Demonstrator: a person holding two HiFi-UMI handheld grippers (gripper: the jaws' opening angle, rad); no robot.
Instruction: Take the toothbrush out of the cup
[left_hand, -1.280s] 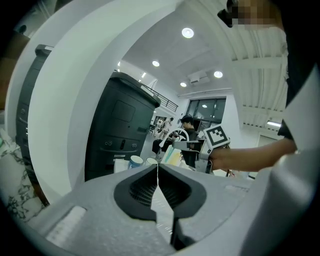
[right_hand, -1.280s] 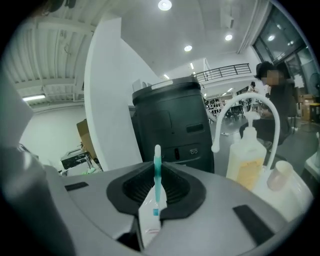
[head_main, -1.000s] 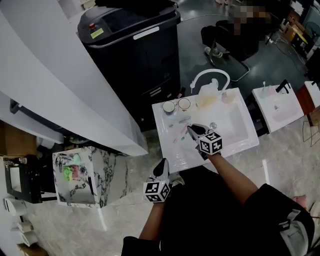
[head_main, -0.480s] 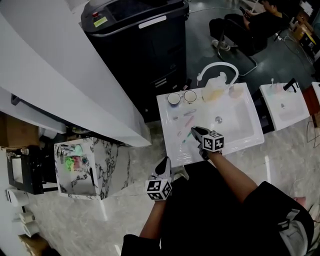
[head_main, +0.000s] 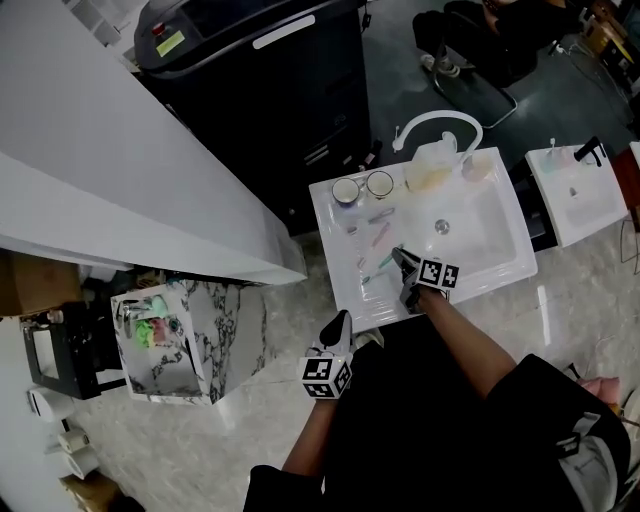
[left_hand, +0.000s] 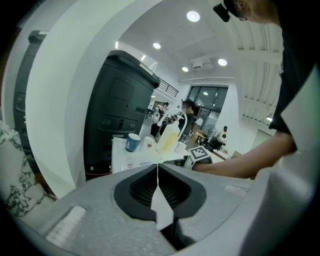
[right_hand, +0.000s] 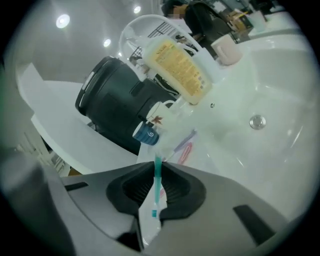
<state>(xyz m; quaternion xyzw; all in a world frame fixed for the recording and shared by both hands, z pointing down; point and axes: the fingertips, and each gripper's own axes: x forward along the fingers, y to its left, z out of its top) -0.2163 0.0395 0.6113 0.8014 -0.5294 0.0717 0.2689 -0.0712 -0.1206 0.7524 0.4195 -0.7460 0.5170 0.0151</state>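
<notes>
The right grey two-jaw tool (right_hand: 156, 167), arm outstretched, pinches a slim teal toothbrush (right_hand: 158, 181); the left tool (left_hand: 158, 169) hangs low, jaws together.

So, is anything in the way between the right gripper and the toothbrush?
No, nothing is. The right gripper is shut on the teal toothbrush, which sits between its jaws, clear of the blue cup. A pink toothbrush lies further ahead, not touching it.

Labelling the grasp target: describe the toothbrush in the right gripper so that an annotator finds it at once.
Find the white sink; at its flat ledge beside the basin, the right gripper pinches one toothbrush. It is teal, while the pink brush and purple brush lie loose on the ledge.
</notes>
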